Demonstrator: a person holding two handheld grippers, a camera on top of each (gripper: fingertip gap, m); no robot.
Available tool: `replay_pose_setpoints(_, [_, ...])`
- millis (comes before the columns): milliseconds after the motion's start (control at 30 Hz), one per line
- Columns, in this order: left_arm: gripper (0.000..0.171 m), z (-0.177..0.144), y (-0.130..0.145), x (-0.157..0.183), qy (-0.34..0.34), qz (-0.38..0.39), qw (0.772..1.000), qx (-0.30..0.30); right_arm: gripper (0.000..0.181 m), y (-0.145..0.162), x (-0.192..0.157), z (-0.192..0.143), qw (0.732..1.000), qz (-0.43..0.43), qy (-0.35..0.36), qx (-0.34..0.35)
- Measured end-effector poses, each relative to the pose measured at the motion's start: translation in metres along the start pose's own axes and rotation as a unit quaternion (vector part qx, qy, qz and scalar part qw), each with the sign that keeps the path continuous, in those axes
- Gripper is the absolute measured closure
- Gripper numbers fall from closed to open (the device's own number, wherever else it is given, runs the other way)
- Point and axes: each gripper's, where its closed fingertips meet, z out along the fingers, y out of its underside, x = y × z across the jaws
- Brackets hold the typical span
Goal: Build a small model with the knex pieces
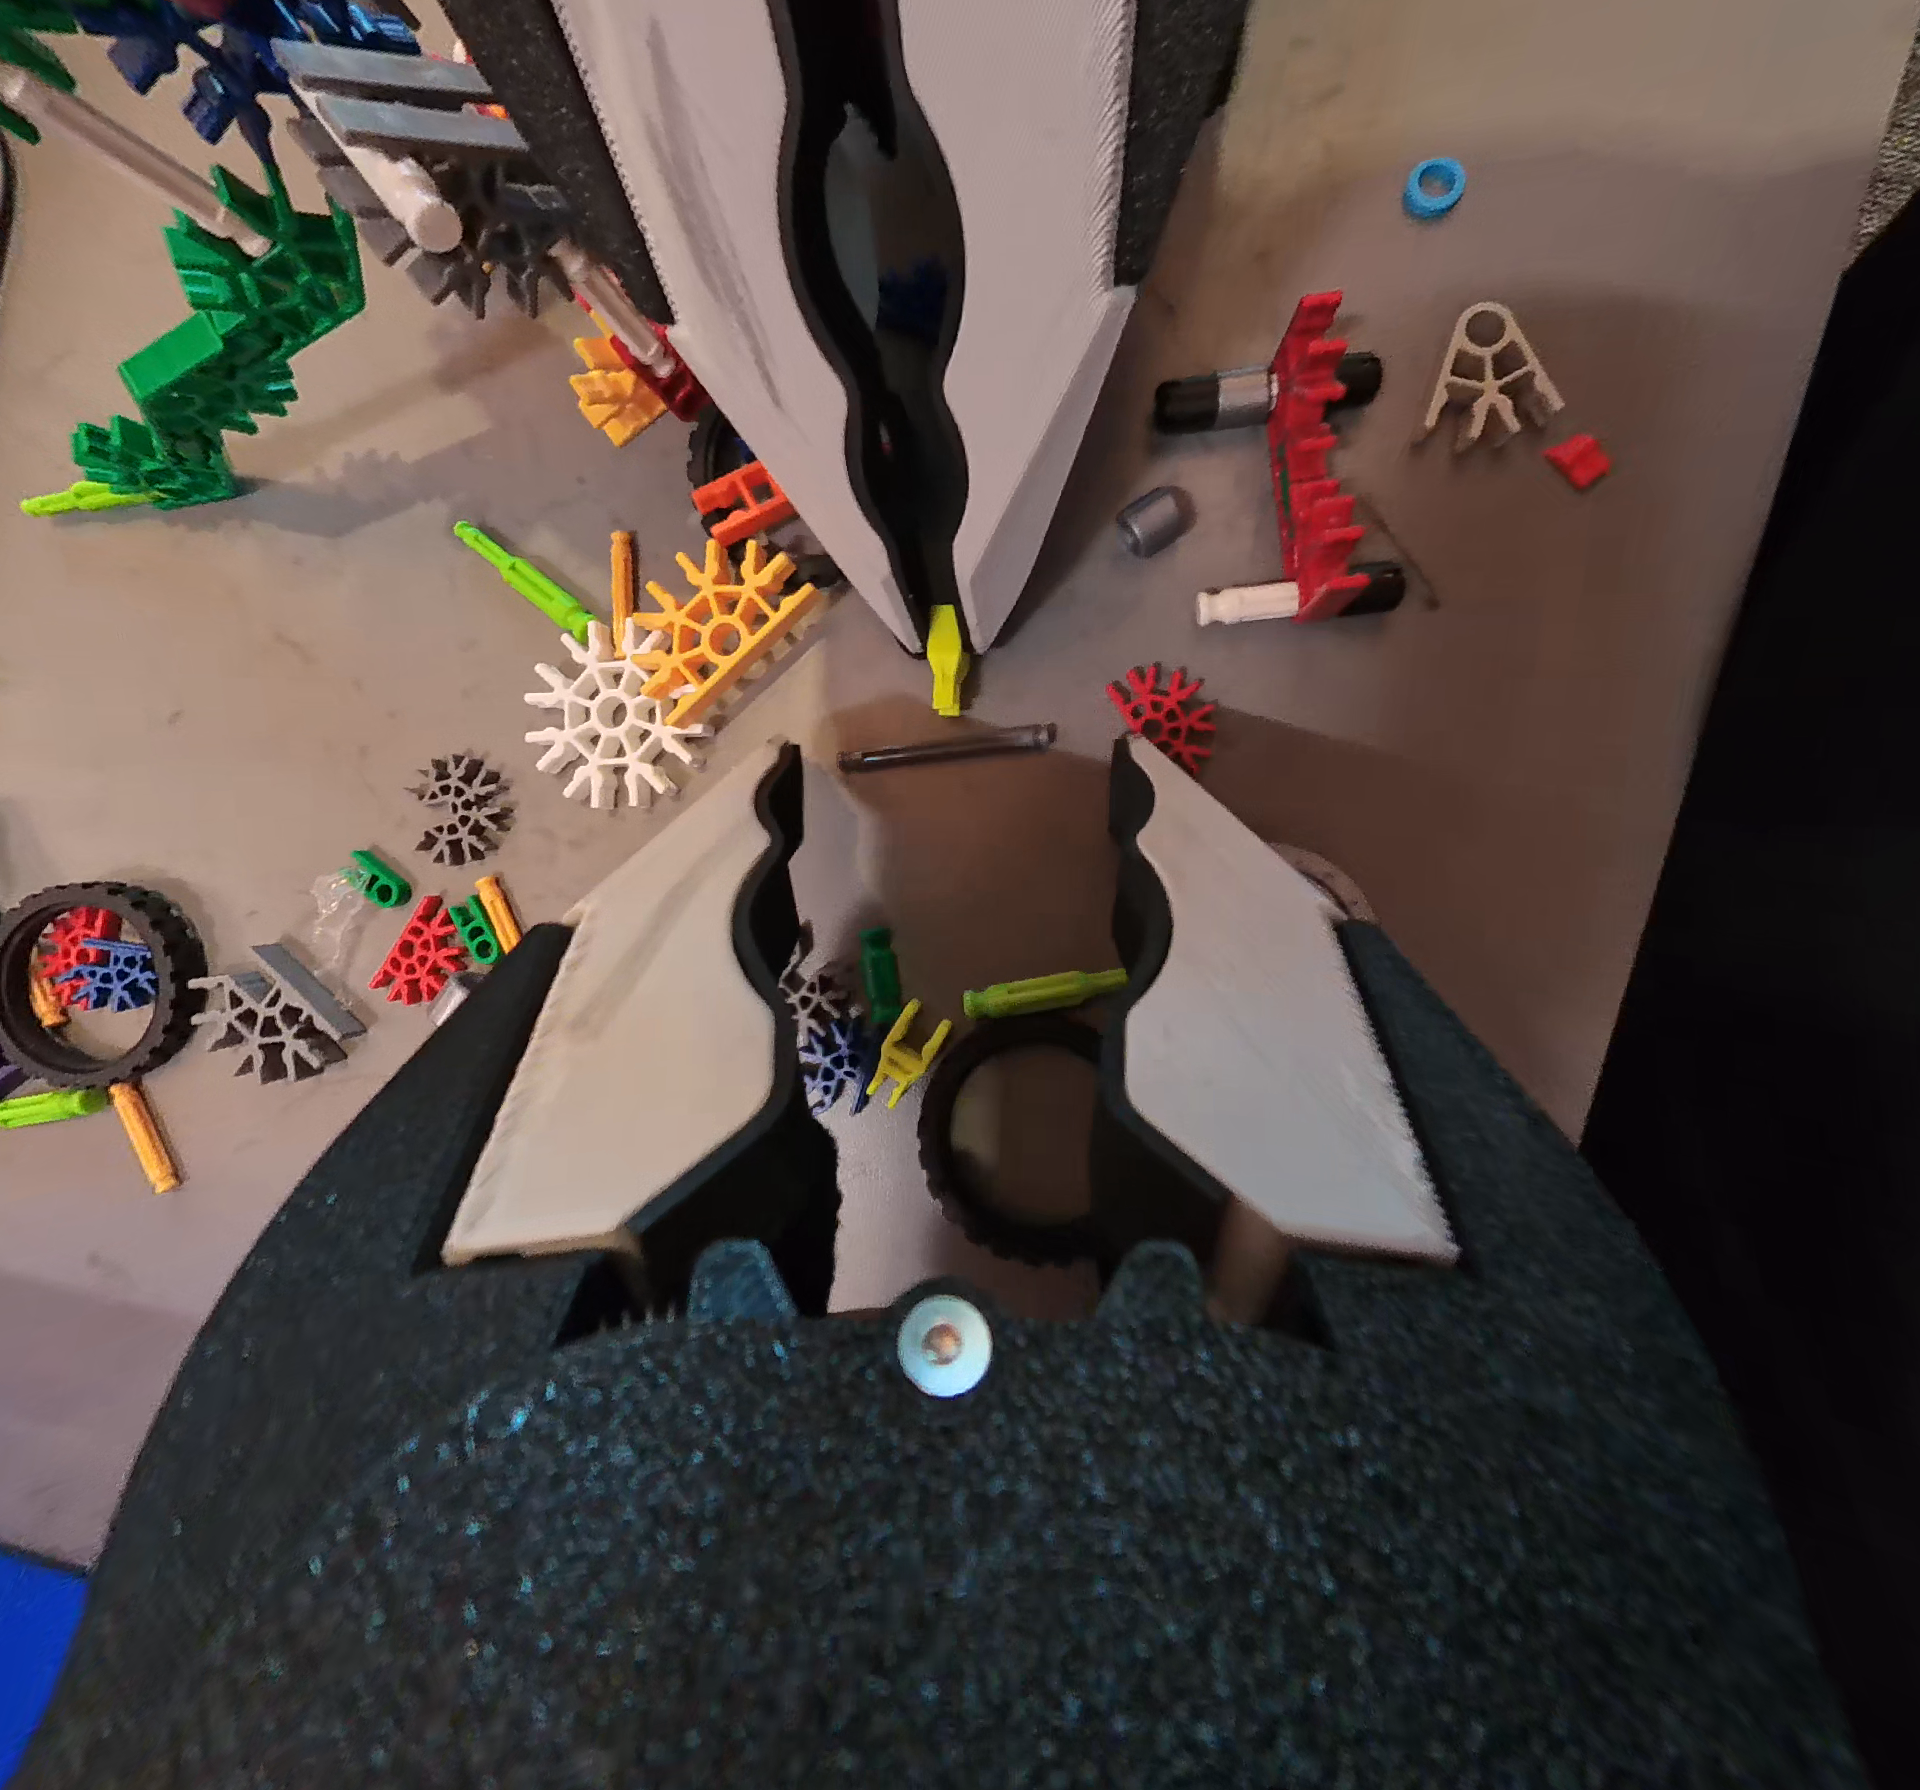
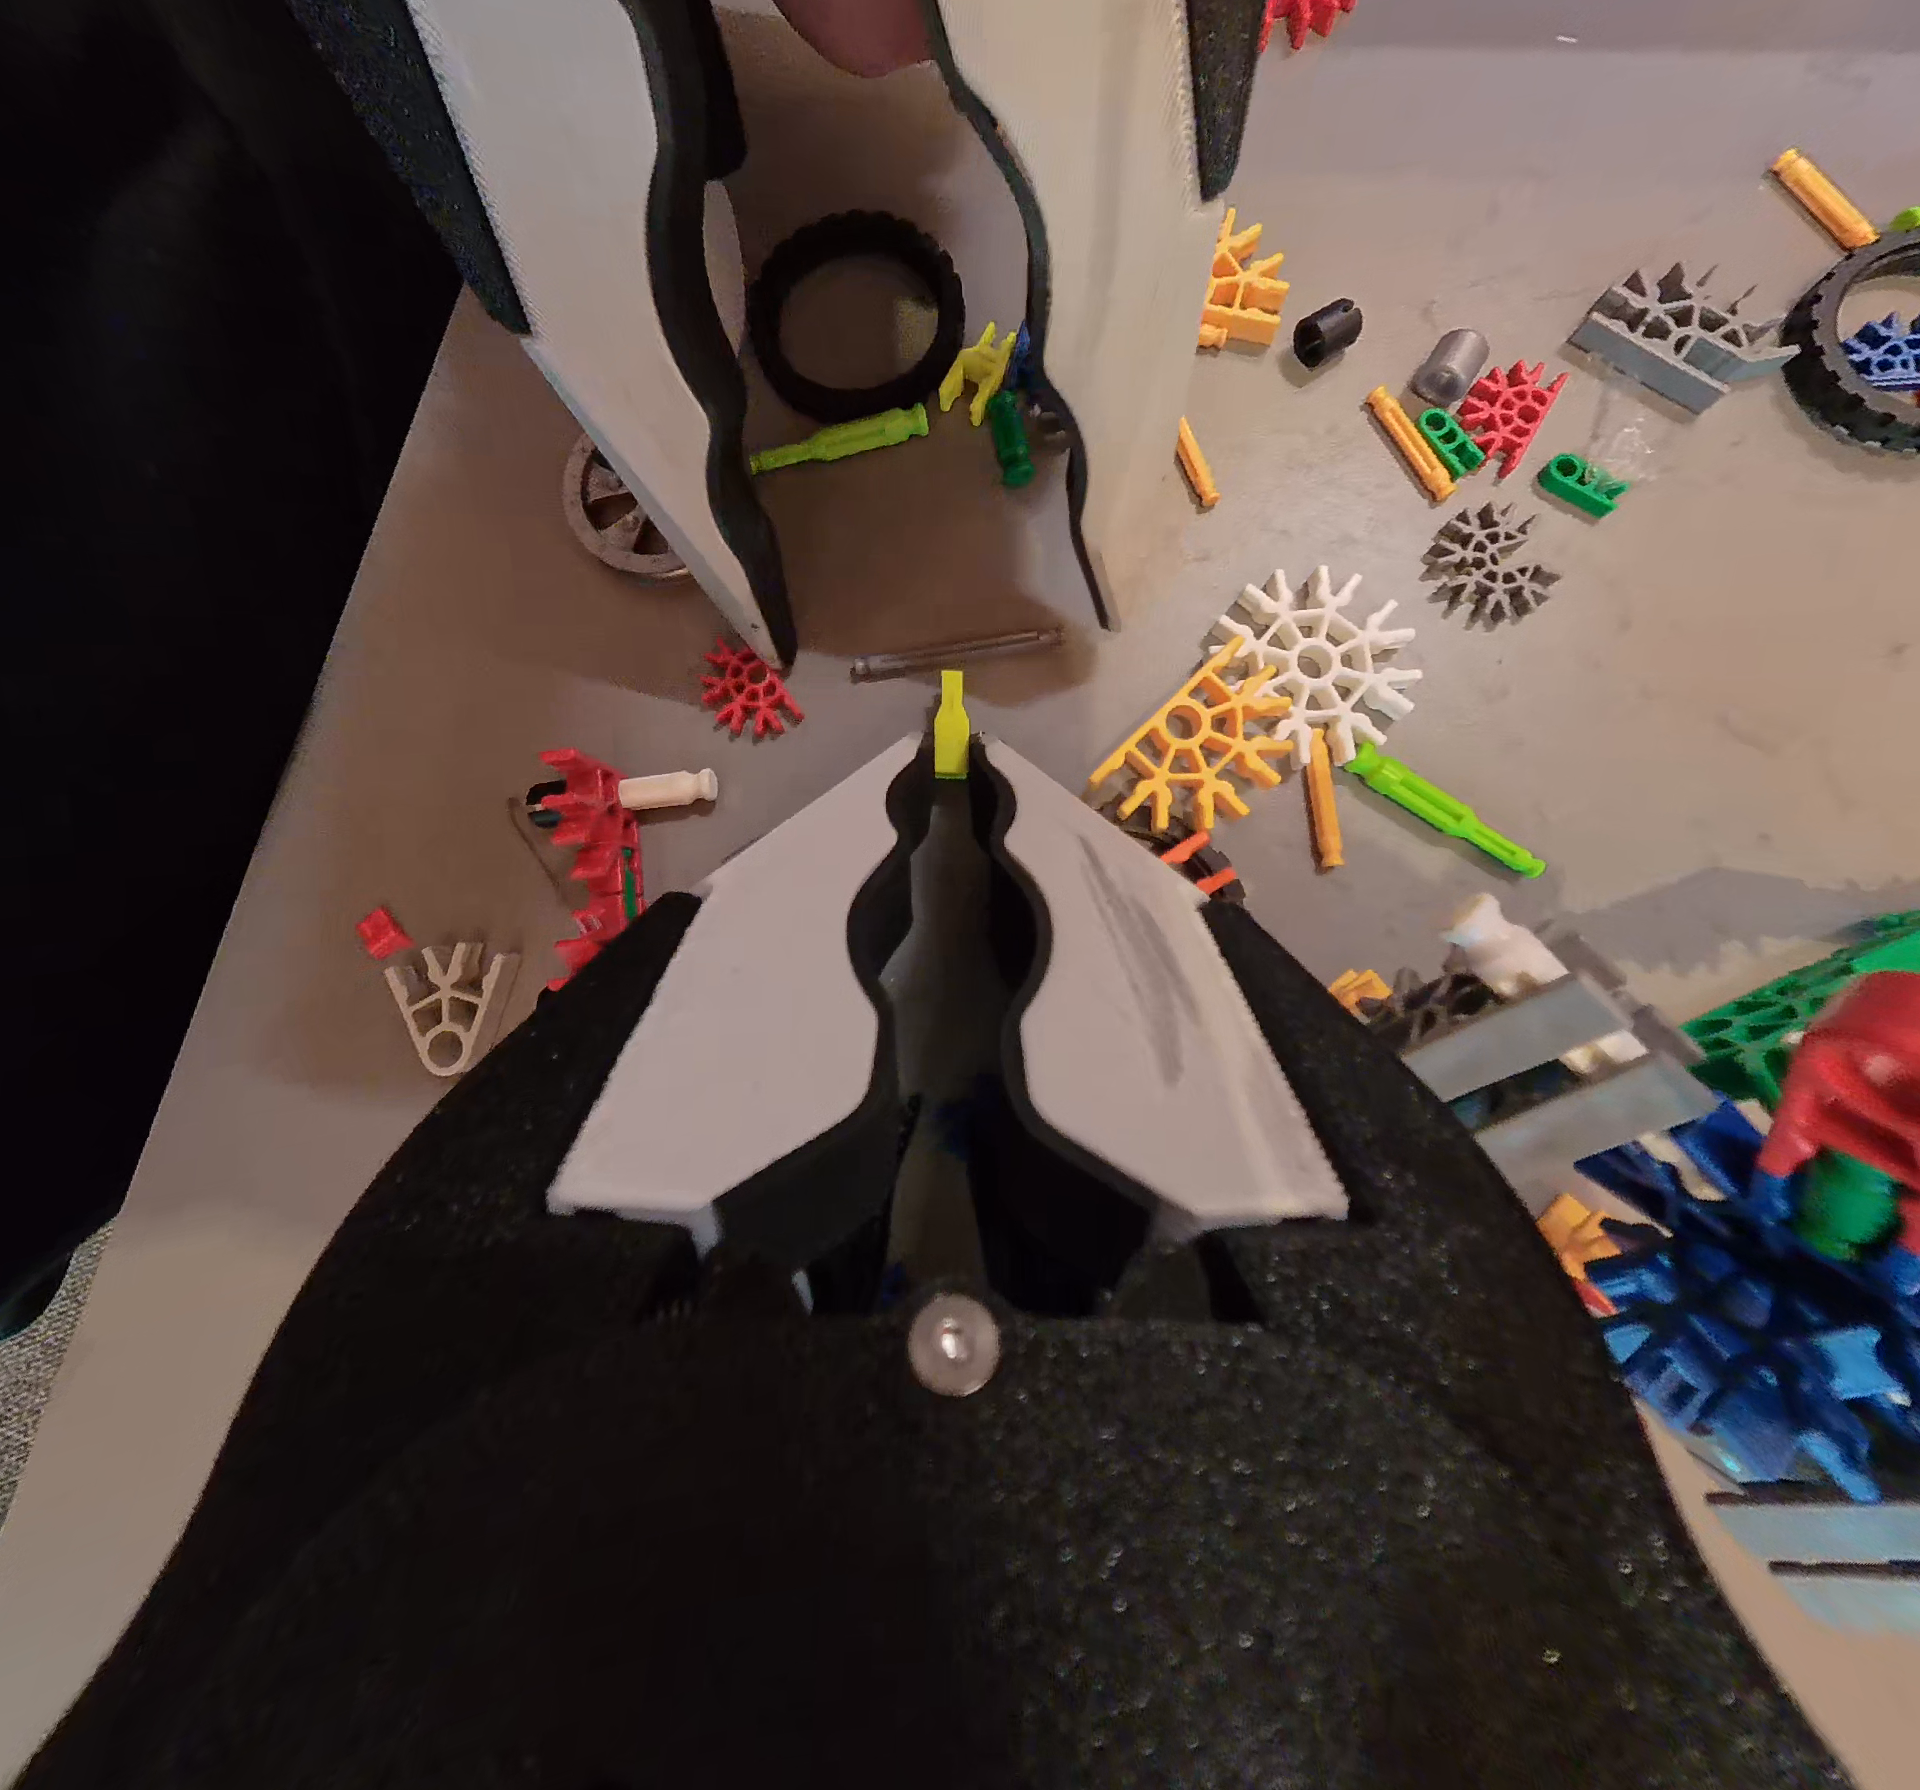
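Note:
My right gripper (image 2: 951,751) is shut on a short yellow-green rod (image 2: 950,724), whose tip sticks out past the fingertips. In the left wrist view the right gripper (image 1: 941,637) comes in from the top with the same rod (image 1: 948,665) pointing down at the table. My left gripper (image 1: 956,755) is open and empty, facing it. A thin dark grey rod (image 1: 945,745) lies on the table between the left fingertips, just under the yellow-green rod's tip. The left gripper (image 2: 940,634) and the dark rod (image 2: 956,654) also show in the right wrist view.
Loose plastic building pieces lie around: a white snowflake connector (image 1: 613,717), a yellow connector (image 1: 727,634), a small red connector (image 1: 1164,714), a black tyre (image 1: 1013,1143) between the left fingers. A green and blue built model (image 1: 239,317) stands far left. The table edge (image 1: 1714,701) runs along the right. Both grippers' tips are close together, under 4 cm apart. The white snowflake connector (image 1: 613,717) lies around 4 cm away from my left fingertips. Look for it in the right wrist view (image 2: 1310,657) too.

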Motion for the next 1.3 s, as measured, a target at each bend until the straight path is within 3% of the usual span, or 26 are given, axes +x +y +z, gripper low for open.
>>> replay_pose_setpoints(167, [0.117, 0.0013, -0.0018, -0.0074, -0.020, 0.002, 1.000, 0.004, 0.176, -0.0001, -0.0002, 0.0002, 1.000, 0.000, 0.001, 0.000])
replay_pose_setpoints(367, [0.139, 0.0022, -0.0019, -0.0014, -0.008, 0.011, 1.000, 0.000, 0.176, 0.0001, -0.0001, 0.0001, 1.000, 0.001, 0.000, 0.001])
replay_pose_setpoints(567, [0.131, 0.0006, 0.0001, -0.0091, -0.031, 0.007, 0.999, -0.006, 0.176, 0.0002, -0.0002, 0.0001, 1.000, 0.001, 0.000, 0.001])
replay_pose_setpoints(1300, [0.132, 0.0034, 0.0030, -0.0073, 0.032, -0.050, 0.998, -0.007, 0.176, 0.0005, -0.0004, 0.0001, 1.000, 0.006, -0.004, 0.002])
